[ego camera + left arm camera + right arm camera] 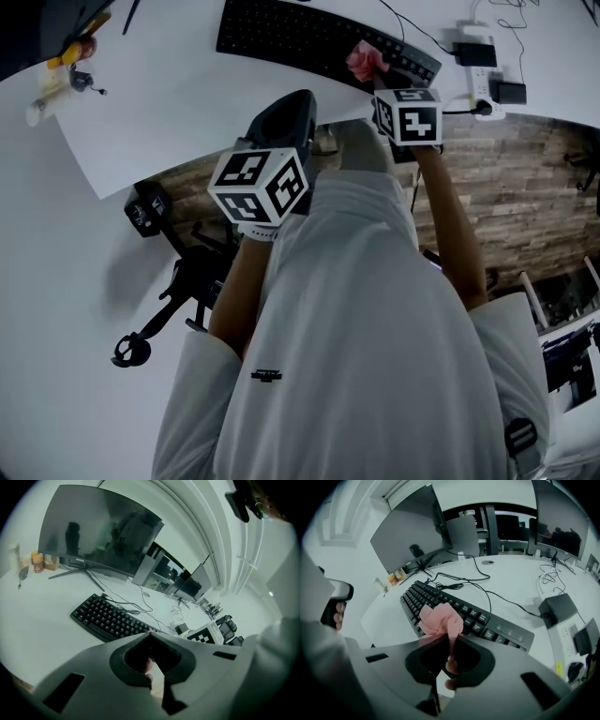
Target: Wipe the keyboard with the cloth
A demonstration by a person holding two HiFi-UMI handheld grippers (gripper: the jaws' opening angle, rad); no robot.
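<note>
As the right gripper view looks along its jaws, the right gripper [450,637] is seen closed on the cloth [440,619]. The jaws meet at their tips, and a narrow pinch of pink fabric is trapped between them. The rest of the cloth stands out beyond the tips as a loose, crumpled bunch.

In the head view the right gripper [371,77] points away from the person, toward the keyboard [319,42]. The cloth [366,61] sits over the right-hand part of the keyboard. Contact between the fabric and the keys cannot be confirmed from any view.

The left gripper [150,634] has its jaws together, tip to tip, with nothing between them. In the head view the left gripper [302,99] is held near the edge of the desk [141,94], on the person's side of the keyboard and apart from it.

The keyboard is black and lies flat on the white desk.
- Head view: its long axis runs from upper left to right, dropping slightly, and one long edge faces the person.
- Right gripper view: the keyboard [461,613] runs from far left to near right, and the cloth is at its near long edge.
- Left gripper view: the keyboard [110,618] lies ahead of the jaws, in front of a dark monitor [98,531].

A power strip [480,66] lies on the desk just beyond the right end of the keyboard.
</note>
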